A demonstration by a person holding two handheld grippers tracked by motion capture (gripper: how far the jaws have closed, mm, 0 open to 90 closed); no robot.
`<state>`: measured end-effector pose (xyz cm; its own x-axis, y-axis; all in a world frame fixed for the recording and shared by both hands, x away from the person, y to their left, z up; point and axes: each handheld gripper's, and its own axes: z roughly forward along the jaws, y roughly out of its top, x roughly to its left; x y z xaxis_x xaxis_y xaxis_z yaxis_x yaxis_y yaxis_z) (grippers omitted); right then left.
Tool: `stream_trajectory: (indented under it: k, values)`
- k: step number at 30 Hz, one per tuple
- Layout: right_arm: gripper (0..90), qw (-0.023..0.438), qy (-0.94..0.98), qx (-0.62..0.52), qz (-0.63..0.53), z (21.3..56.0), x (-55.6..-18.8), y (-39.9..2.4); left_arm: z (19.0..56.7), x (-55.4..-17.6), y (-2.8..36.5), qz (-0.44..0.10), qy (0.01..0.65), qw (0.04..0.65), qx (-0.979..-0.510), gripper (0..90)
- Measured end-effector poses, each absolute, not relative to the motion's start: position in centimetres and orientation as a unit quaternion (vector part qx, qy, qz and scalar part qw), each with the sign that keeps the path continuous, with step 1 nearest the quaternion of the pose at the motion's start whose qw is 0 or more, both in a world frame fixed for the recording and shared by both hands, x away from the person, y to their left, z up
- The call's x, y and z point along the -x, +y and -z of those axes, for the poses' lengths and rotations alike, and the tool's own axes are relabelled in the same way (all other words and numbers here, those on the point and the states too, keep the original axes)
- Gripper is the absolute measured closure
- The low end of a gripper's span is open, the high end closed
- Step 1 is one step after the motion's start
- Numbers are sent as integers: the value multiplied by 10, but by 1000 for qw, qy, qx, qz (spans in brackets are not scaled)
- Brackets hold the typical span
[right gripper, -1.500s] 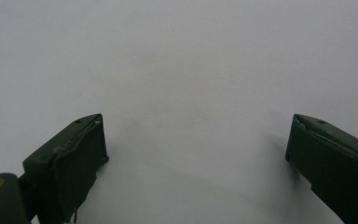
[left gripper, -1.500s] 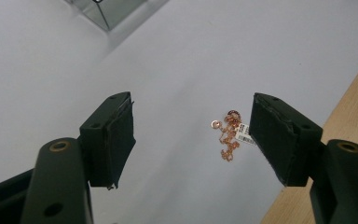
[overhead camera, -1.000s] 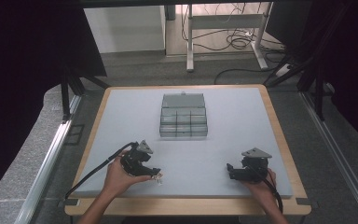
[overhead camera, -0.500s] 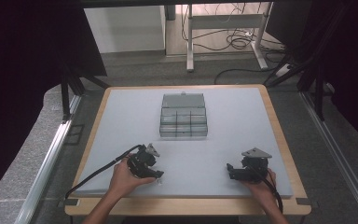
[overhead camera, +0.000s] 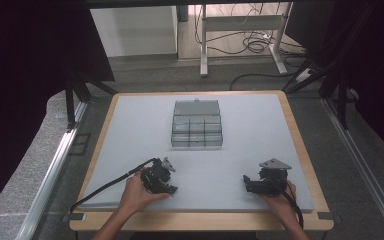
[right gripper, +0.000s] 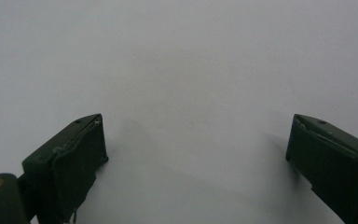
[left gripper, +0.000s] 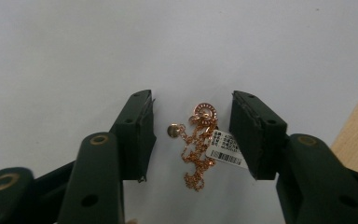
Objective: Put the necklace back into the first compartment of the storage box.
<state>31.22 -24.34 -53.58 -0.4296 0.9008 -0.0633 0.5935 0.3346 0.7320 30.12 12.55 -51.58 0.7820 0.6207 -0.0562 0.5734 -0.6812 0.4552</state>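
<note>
Grey surface (overhead camera: pixel 145 125) carries a clear compartment box (overhead camera: pixel 197 124) toward the far middle, lid up as far as I can tell; well apart from both claws.

Right claw (right gripper: pixel 196 154) sits near the front right of the surface, jaws wide apart, nothing between them, just bare grey mat. Idle.

Left claw (left gripper: pixel 192 135) is at the front left, pointing down over a necklace (left gripper: pixel 196 154). Jaws have just been closing and now stand partly apart with the necklace between them; pads not touching it yet, though the right pad is just beside the tag.

Necklace: thin rose-gold chain bunched in a small heap flat on the surface, close to the front wooden edge. Ring-shaped pendant (left gripper: pixel 205 112) at the far end of the heap, small round disc (left gripper: pixel 173 131) to its left, white barcode tag (left gripper: pixel 225 149) on the right.

Handling guess:
- very light, fully limp, no stiffness, so it will drape and swing once lifted
- fine links are slippery and lie low; pads may skate over them
- could snag or tangle, pendant stones likely delicate

Best hold: pinch the thick middle of the heap, pads down to the surface, catching several loops at once. Tag alone looks a weak hold.
</note>
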Motion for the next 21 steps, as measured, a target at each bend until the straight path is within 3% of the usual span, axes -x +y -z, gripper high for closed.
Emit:
stream_trajectory:
  k: [10,15,21]
  values:
    - [44,238,781,-478,-322,536,-312,-243,515,-302,126,-56,329,226,-915,622]
    - [43,238,781,-478,-322,536,-312,-243,515,-304,128,-55,328,226,-916,748]
    - [43,239,781,-478,-323,536,-312,-243,514,-306,128,-52,333,223,-915,812]
